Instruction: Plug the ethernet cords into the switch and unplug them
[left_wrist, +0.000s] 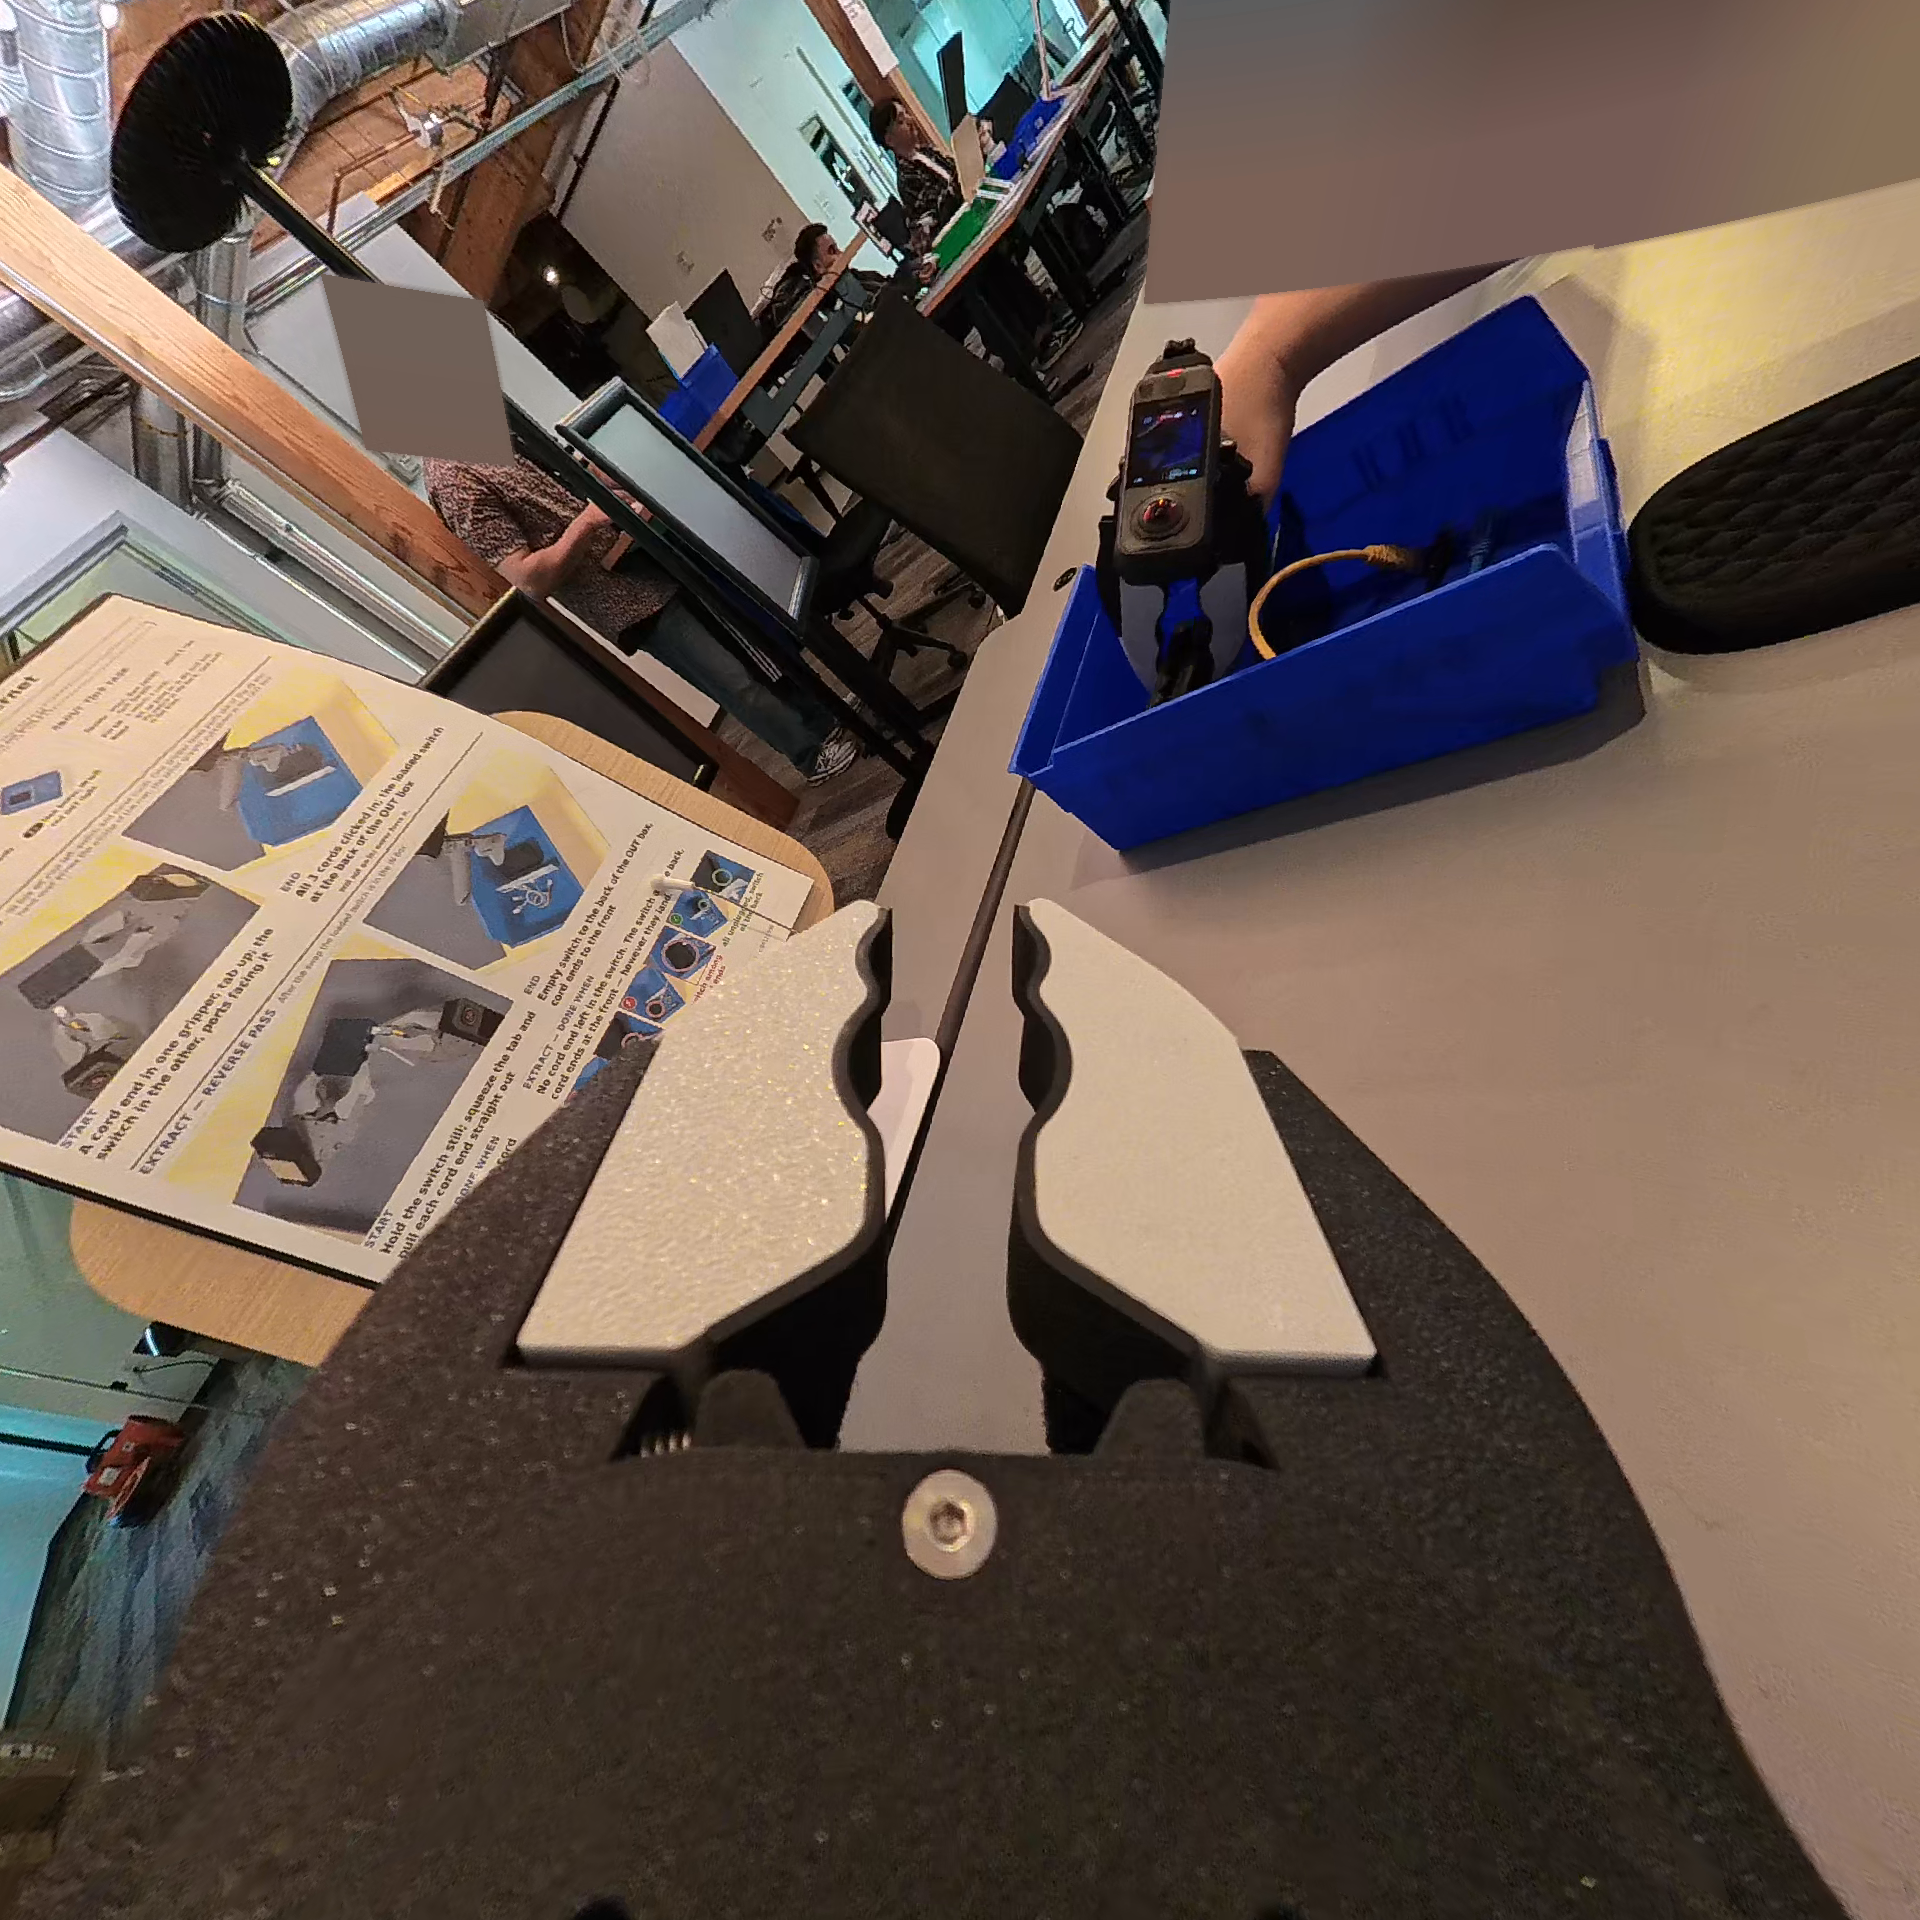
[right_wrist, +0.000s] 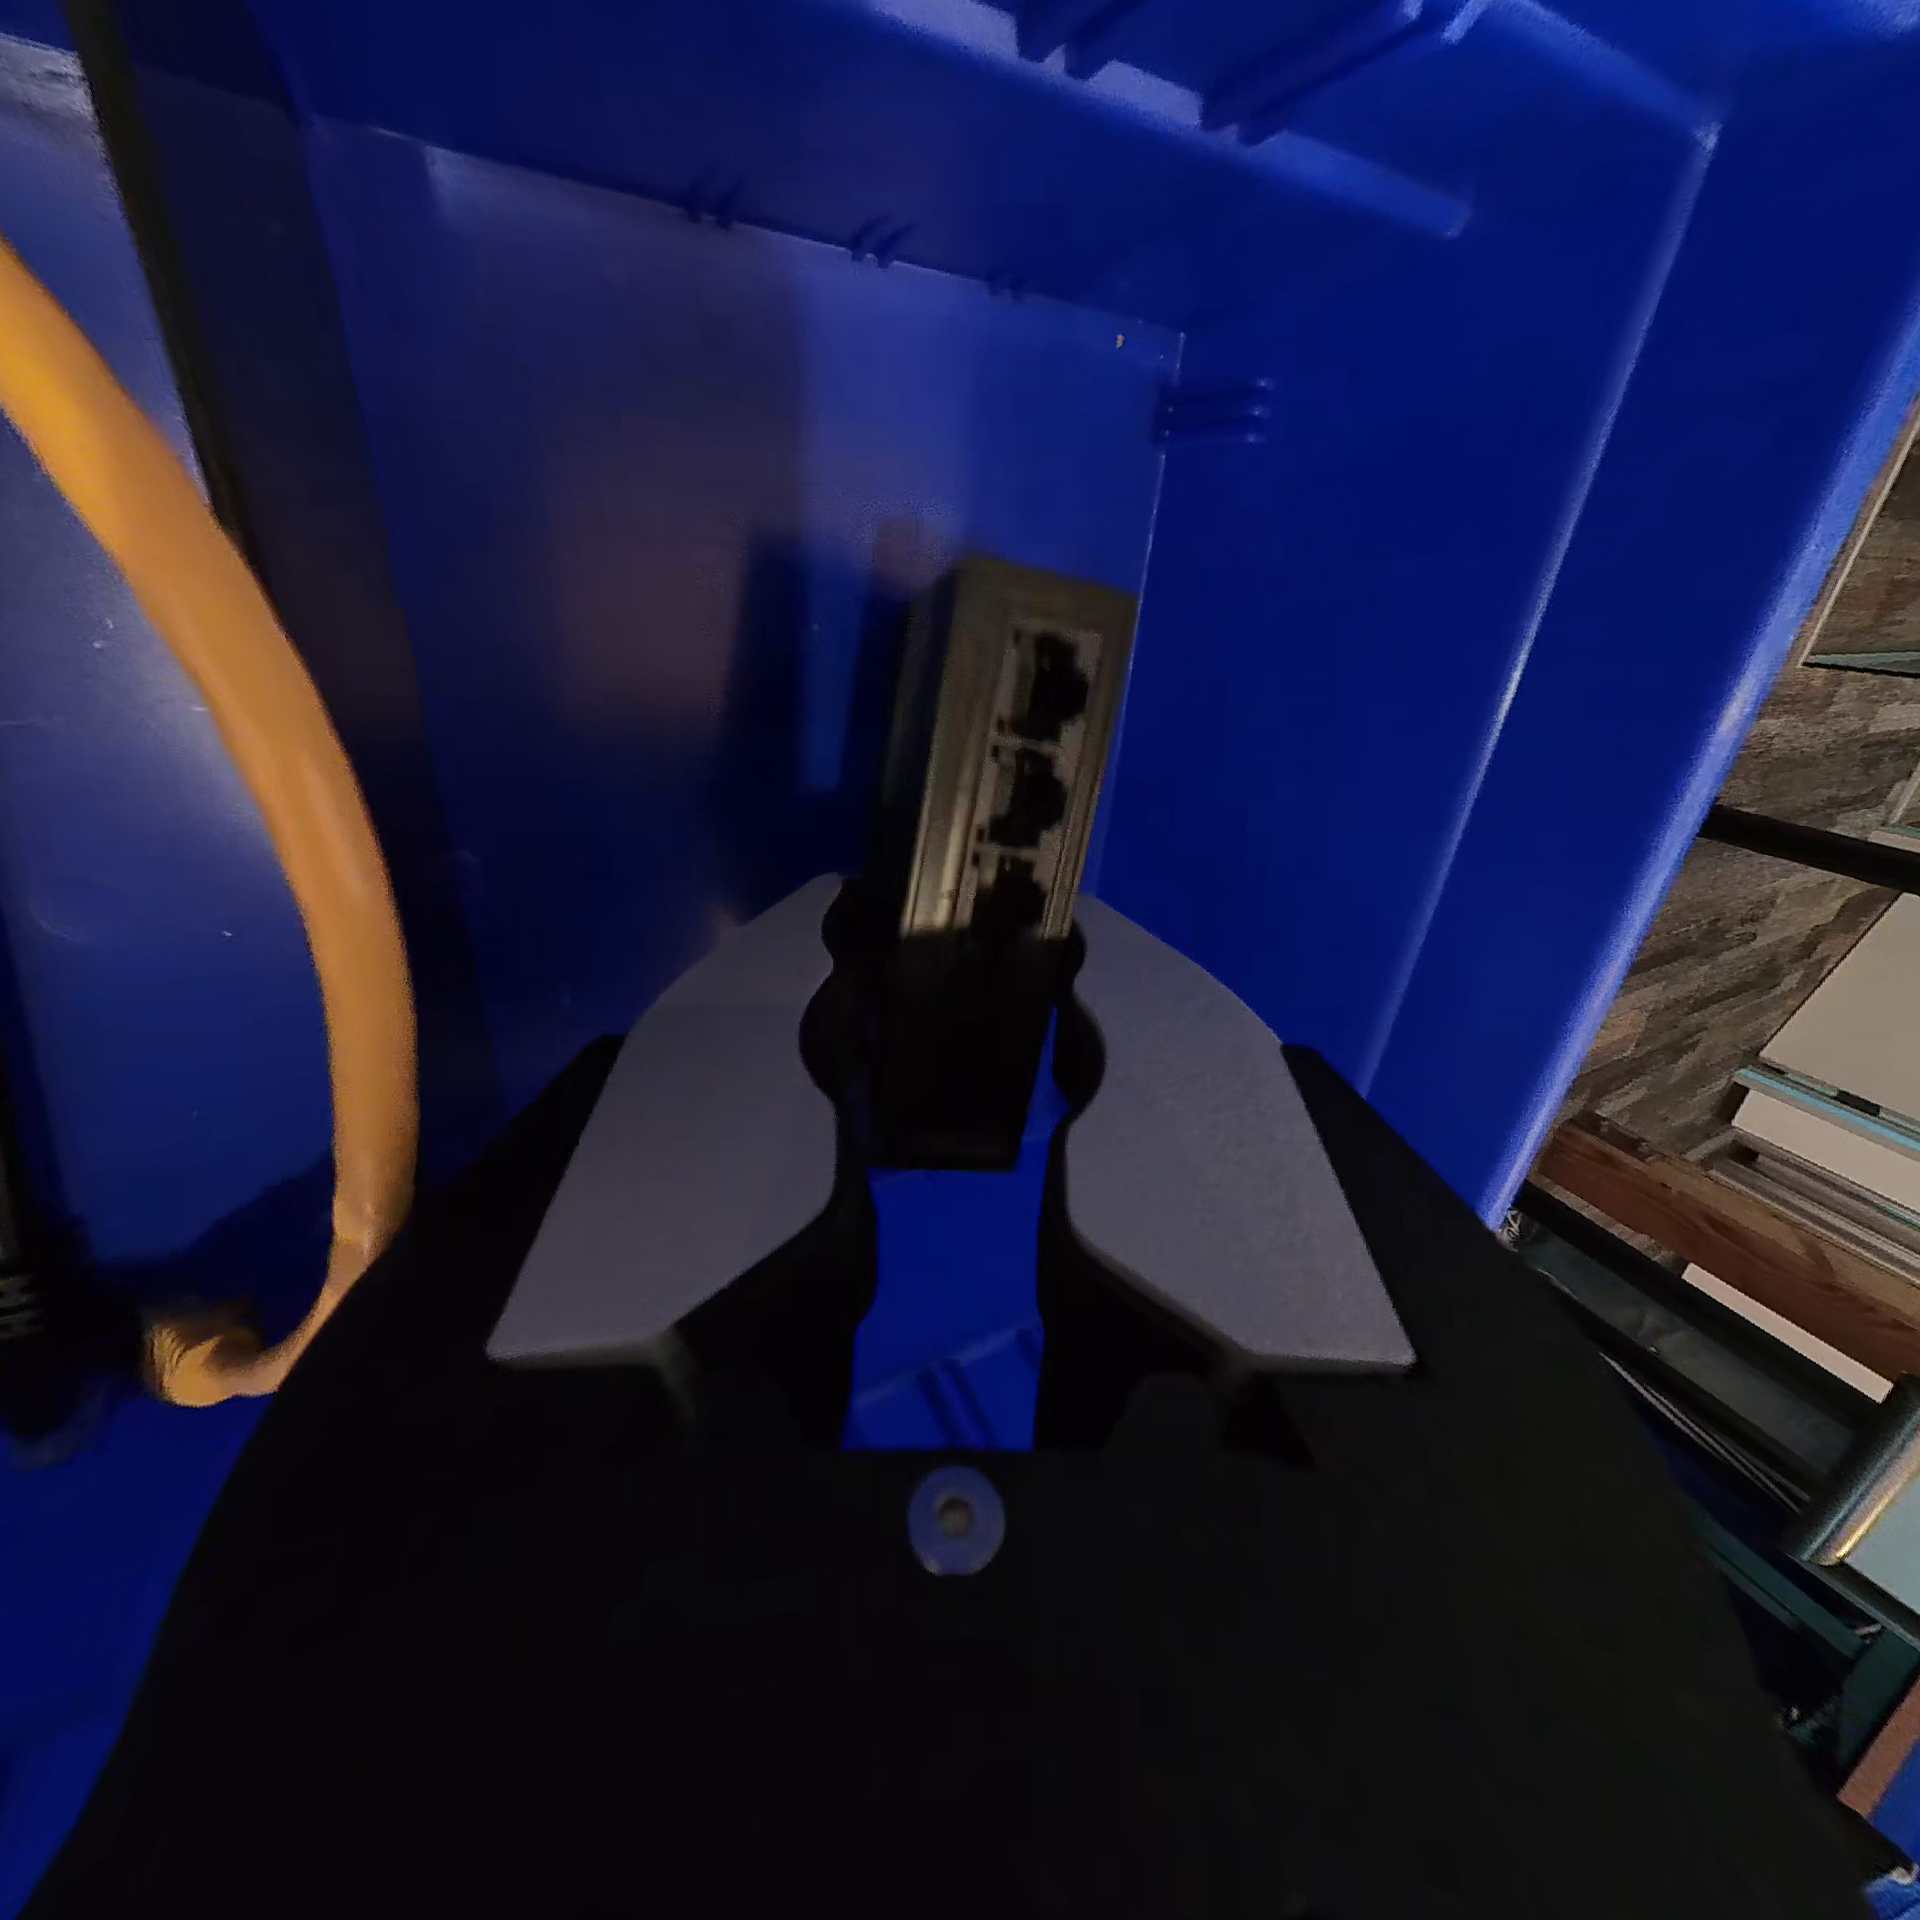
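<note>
Left wrist view: my left gripper (left_wrist: 951, 925) hangs over the grey table (left_wrist: 1455, 1143), its 2 fingers (left_wrist: 748, 1101) apart w/ nothing between them. 1 blue bin (left_wrist: 1351, 717) sits farther along the table. My right gripper (left_wrist: 1179, 582) is dipped nose-down into it, hand (left_wrist: 1262, 405) behind its handle. Inside the bin: 1 yellow ethernet cord (left_wrist: 1299, 582) looped up; other cord ends beyond it are too dark to count. 1 black textured pad (left_wrist: 1787, 520) lies just beside the bin's far side. 1 printed instruction sheet (left_wrist: 312, 914) rests on a wooden board (left_wrist: 208, 1288) to the left. 3 people are visible in the background, 1 w/ the head masked.

Right wrist view: my right gripper (right_wrist: 956, 935) is clamped on 1 black switch (right_wrist: 997, 769), held inside the bin (right_wrist: 1351, 520). The switch stands on end, ports facing the camera; 3 ports counted, all empty, lowest one partly hidden by the fingertips. The yellow cord (right_wrist: 291, 790) arcs at left, apart from the switch, w/ 1 thin black cord (right_wrist: 166, 291) running behind it. Cannot tell whether the switch touches the bin floor
</note>
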